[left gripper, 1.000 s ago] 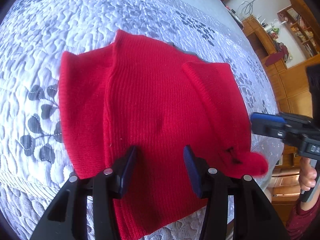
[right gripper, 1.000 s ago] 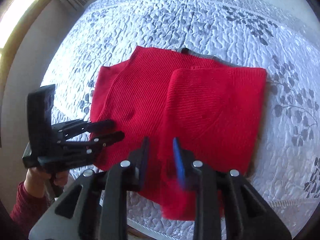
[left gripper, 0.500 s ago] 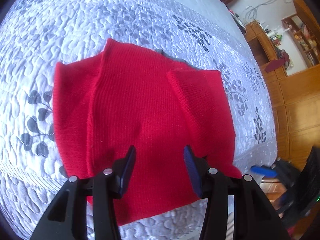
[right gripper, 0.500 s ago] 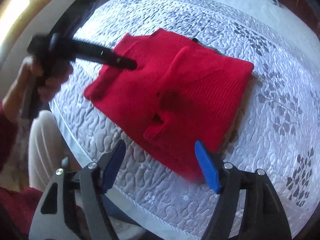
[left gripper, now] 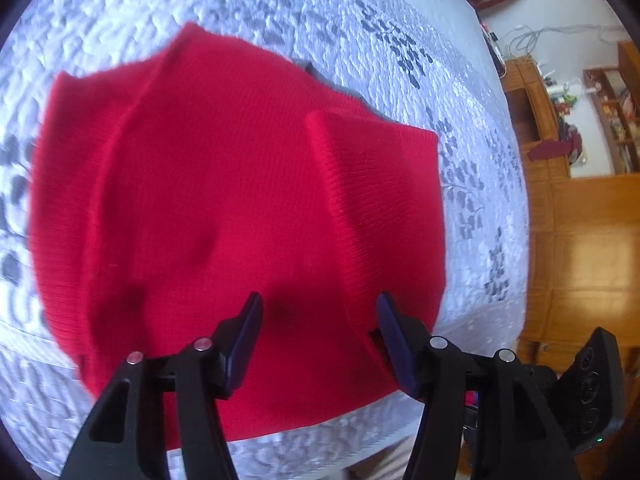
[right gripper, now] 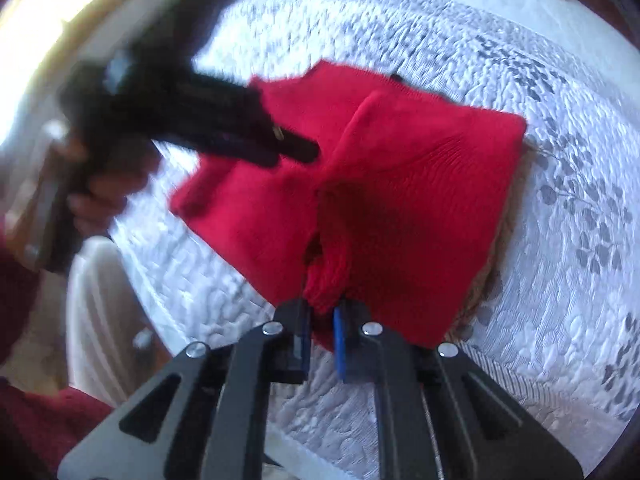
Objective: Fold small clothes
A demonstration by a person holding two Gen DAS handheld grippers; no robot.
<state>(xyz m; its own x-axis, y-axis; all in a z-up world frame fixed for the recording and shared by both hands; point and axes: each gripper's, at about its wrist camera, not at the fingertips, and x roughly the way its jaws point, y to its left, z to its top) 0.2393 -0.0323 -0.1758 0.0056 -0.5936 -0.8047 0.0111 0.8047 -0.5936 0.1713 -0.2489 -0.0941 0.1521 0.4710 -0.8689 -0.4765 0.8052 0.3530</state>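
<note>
Red sweater (left gripper: 208, 208) lies flat on the quilted bed (right gripper: 580, 240), sides folded in; right gripper (right gripper: 322, 336) is pinched narrow on the near hem bunch, probably to lift it over, while left gripper (left gripper: 318, 340) hovers wide, holding nothing.

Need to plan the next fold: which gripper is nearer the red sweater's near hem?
Right. The right gripper has its fingers pinching the red sweater hem; the left gripper hovers open above it.
</note>
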